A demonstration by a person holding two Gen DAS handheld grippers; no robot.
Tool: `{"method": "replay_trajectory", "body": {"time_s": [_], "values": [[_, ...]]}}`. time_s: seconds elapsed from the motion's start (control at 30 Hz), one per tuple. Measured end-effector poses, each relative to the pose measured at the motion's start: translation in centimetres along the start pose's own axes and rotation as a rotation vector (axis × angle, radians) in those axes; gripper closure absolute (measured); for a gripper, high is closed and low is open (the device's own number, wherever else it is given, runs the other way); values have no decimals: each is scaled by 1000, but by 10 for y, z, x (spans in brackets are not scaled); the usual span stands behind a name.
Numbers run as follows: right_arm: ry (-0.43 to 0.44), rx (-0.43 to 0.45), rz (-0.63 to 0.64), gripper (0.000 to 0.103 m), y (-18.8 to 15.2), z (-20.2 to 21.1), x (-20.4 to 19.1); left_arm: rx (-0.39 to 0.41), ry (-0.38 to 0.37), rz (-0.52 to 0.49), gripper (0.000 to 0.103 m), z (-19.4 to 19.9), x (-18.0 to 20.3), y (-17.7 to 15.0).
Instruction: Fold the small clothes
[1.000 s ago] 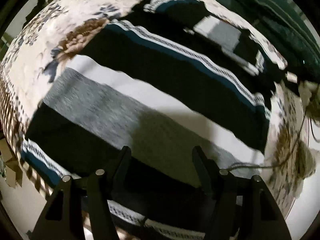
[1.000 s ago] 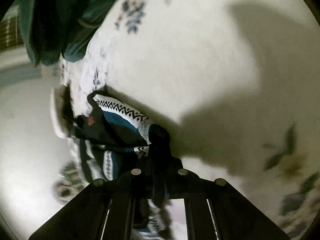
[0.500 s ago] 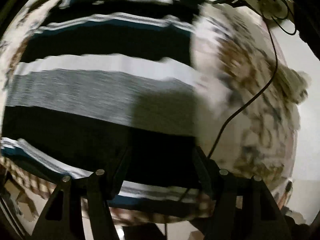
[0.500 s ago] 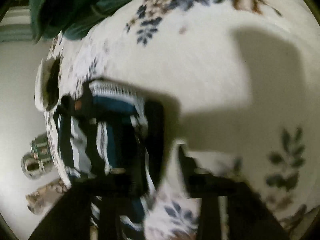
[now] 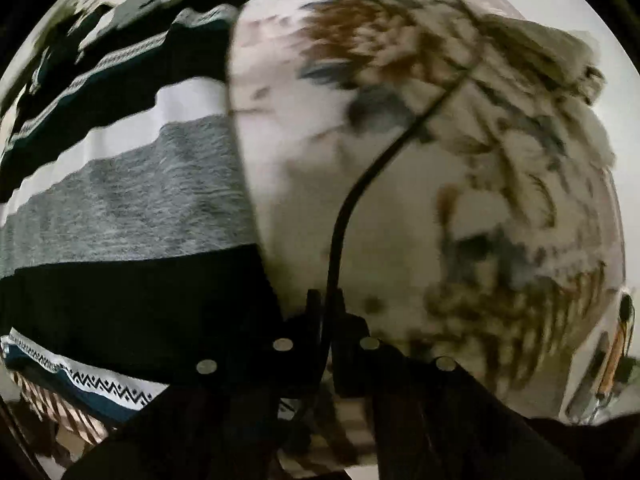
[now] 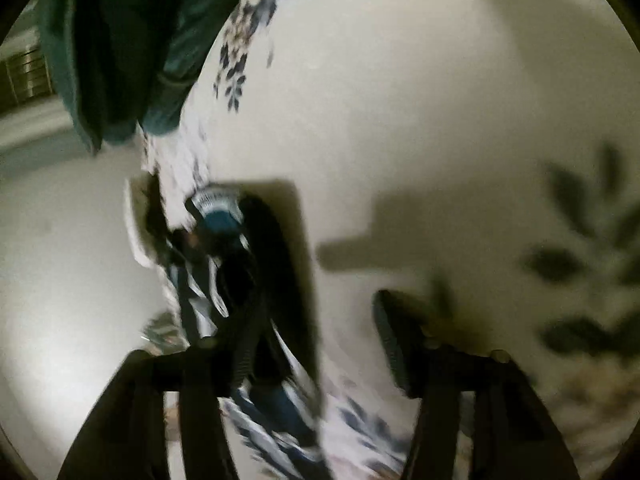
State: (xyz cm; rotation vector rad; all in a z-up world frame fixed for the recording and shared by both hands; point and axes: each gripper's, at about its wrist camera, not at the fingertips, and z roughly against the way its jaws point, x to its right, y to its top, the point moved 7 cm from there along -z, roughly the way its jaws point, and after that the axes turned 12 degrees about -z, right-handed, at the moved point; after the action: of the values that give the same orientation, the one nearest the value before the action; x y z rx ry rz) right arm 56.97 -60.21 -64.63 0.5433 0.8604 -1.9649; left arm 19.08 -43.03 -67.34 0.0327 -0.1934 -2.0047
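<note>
A striped knit garment (image 5: 132,216) in black, white, grey and teal lies flat on the floral bedsheet (image 5: 460,184), filling the left half of the left wrist view. My left gripper (image 5: 326,308) is shut just right of the garment's edge, with a black cable (image 5: 340,224) running between its fingers. In the right wrist view my right gripper (image 6: 316,336) is open; its left finger (image 6: 244,344) lies over a bunched part of the same garment (image 6: 224,240), its right finger (image 6: 390,340) over bare sheet (image 6: 400,100).
A dark green cloth (image 6: 116,40) hangs at the top left of the right wrist view. The bed's edge and pale floor (image 6: 60,280) are on the left there. A pale slipper (image 6: 136,224) lies by the bed.
My left gripper swung right off the garment toward its edge and closed from wide open. My right gripper let go of the bunched garment and opened.
</note>
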Motion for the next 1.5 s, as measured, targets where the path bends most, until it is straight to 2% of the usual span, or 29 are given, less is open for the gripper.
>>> {"method": "replay_trajectory", "body": {"time_s": [0.07, 0.1, 0.17, 0.2, 0.23, 0.3, 0.33, 0.37, 0.4, 0.43, 0.47, 0.5, 0.63, 0.7, 0.73, 0.77, 0.8, 0.83, 0.9, 1.07, 1.13, 1.2, 1.27, 1.33, 1.37, 1.43, 1.5], "values": [[39, -29, 13, 40, 3, -17, -12, 15, -38, -13, 101, 10, 9, -1], [31, -35, 38, 40, 3, -22, -17, 19, -45, -17, 101, 14, 13, -1], [-6, -23, 70, 53, 3, -30, -24, 16, -12, -20, 101, 21, 14, 0], [-34, -20, 84, 79, 3, -34, -26, 9, -1, 4, 101, 23, 10, 1], [-61, -24, 89, 86, 4, -35, -26, 0, -5, 45, 99, 23, 5, 0], [-94, -22, 130, 86, 2, -34, -32, -8, -6, 146, 97, 23, -14, -8], [-125, -25, 162, 86, 1, -33, -35, -2, -1, 177, 97, 22, -23, -11], [-150, -35, 179, 85, -1, -33, -36, 1, 22, 196, 91, 23, -32, -16], [-161, -55, 173, 75, -4, -35, -37, -3, 49, 207, 87, 23, -39, -21], [-162, -79, 159, 54, -7, -36, -35, -4, 73, 216, 77, 23, -45, -24], [-155, -96, 149, 45, -10, -35, -32, -1, 85, 228, 70, 22, -50, -27], [-146, -108, 148, 40, -16, -31, -30, 1, 78, 242, 70, 25, -55, -31], [-273, -160, 237, 40, -50, -3, -11, 86, -2, 321, 69, 55, -66, -37], [-344, -183, 268, 39, -66, 16, 4, 145, -27, 327, 53, 77, -72, -42], [-365, -193, 268, 36, -71, 25, 13, 170, -45, 334, 38, 85, -72, -42], [-389, -195, 266, 33, -74, 32, 21, 195, -73, 349, 26, 91, -73, -39], [-414, -190, 262, 29, -76, 40, 30, 209, -95, 361, 24, 91, -74, -36], [-427, -191, 257, 29, -77, 45, 36, 213, -114, 373, 23, 86, -70, -36], [-439, -182, 235, 29, -77, 52, 49, 168, -129, 375, 23, 66, -69, -33], [-420, -151, 204, 29, -70, 52, 57, 92, -158, 330, 25, 22, -46, -17], [-494, -176, 273, 29, -78, 48, 63, 121, -186, 339, 25, 29, -46, -14], [-624, -205, 354, 29, -87, 50, 80, 202, -294, 375, 25, 51, -48, -14], [-725, -184, 373, 29, -86, 63, 101, 276, -395, 400, 24, 75, -53, -20], [-756, -157, 354, 29, -81, 73, 115, 318, -505, 437, 23, 91, -60, -27], [-754, -142, 334, 29, -78, 79, 121, 328, -536, 454, 23, 97, -65, -31], [-728, -140, 299, 29, -79, 82, 125, 315, -541, 467, 23, 96, -73, -35], [-714, -146, 298, 29, -84, 84, 126, 281, -476, 457, 23, 84, -80, -37]]}}
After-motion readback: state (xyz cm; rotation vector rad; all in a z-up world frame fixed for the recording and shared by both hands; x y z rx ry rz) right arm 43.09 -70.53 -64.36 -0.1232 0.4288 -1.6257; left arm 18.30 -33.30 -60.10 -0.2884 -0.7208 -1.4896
